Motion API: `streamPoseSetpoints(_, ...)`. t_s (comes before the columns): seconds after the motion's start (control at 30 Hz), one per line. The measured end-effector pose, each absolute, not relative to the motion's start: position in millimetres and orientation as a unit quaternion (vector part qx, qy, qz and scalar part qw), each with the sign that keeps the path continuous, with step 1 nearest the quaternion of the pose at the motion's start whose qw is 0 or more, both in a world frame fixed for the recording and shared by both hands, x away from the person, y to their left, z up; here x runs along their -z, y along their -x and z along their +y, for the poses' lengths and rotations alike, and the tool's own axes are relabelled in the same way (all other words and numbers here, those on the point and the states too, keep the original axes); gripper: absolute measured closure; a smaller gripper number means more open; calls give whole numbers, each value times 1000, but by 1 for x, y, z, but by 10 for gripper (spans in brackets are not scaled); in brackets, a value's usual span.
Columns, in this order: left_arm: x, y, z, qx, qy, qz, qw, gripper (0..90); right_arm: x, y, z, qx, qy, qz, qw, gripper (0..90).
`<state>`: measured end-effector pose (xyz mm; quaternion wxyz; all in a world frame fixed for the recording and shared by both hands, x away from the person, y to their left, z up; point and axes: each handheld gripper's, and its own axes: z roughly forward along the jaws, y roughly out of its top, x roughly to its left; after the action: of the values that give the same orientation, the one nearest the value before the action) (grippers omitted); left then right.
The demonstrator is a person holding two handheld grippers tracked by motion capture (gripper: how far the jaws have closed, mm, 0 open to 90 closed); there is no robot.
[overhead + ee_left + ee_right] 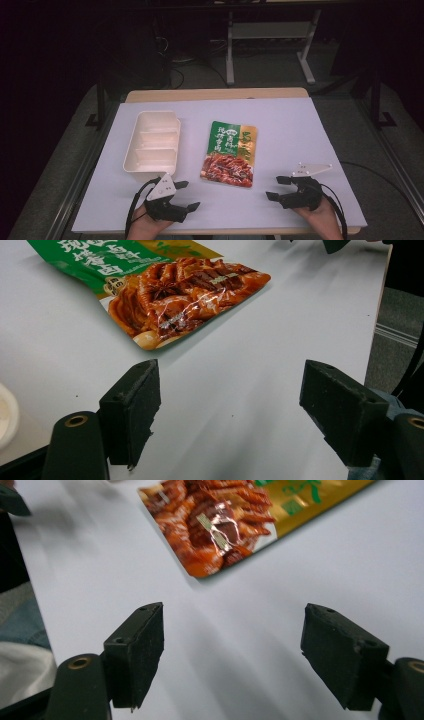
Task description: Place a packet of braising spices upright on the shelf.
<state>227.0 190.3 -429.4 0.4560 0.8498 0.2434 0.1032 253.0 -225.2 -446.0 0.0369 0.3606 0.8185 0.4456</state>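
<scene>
Between spread grippers, bare table (280, 135); pouch (230, 153) beside tray (152, 145).

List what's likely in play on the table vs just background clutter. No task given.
Likely in play (a guess):
- food pouch
- white divided tray
- left hand-held gripper, open
- right hand-held gripper, open

Background:
- white frame legs beyond the table
- floor cables

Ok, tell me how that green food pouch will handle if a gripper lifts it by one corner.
The food pouch lies flat and thin, so it will probably sag. Its glossy film shines, so it may slip between the pads. It looks light.
</scene>
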Motion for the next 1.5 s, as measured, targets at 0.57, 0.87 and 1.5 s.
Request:
streamPoseSetpoints(0.57, 428, -242, 182, -88, -847, 251, 460, 370, 440, -253, -224, -453, -351, 818, 43, 238)
streamPoseSetpoints(0.87, 420, -261, 163, -92, -850, 247, 456, 614, 438, -262, -232, -452, -366, 811, 58, 222)
streamPoseSetpoints(1.5, 432, -305, 130, -98, -876, 262, 392, 854, 424, -303, -219, -439, -385, 809, 70, 197)
